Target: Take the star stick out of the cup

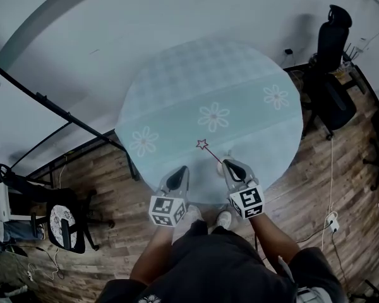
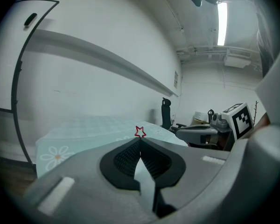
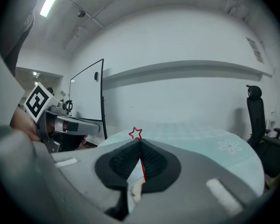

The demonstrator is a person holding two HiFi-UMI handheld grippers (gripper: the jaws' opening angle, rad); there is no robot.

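Note:
The star stick [image 1: 203, 145] is a thin red stick with an outlined red star at its tip. My right gripper [image 1: 228, 163] is shut on its lower end and holds it slanting over the near part of the round, daisy-patterned table [image 1: 177, 81]. In the right gripper view the stick [image 3: 143, 168] runs up between the pads, the star just above my right gripper [image 3: 139, 142]. My left gripper [image 1: 181, 170] hovers beside it at the table's near edge, shut with nothing in it. From the left gripper view the star [image 2: 139, 132] shows just beyond my left gripper [image 2: 140, 140]. No cup is in view.
A black office chair [image 1: 332, 52] stands at the table's far right. Another chair [image 1: 64, 225] sits on the wood floor at the left, near a black frame [image 1: 50, 109]. A cable and power strip [image 1: 331, 221] lie on the floor to the right.

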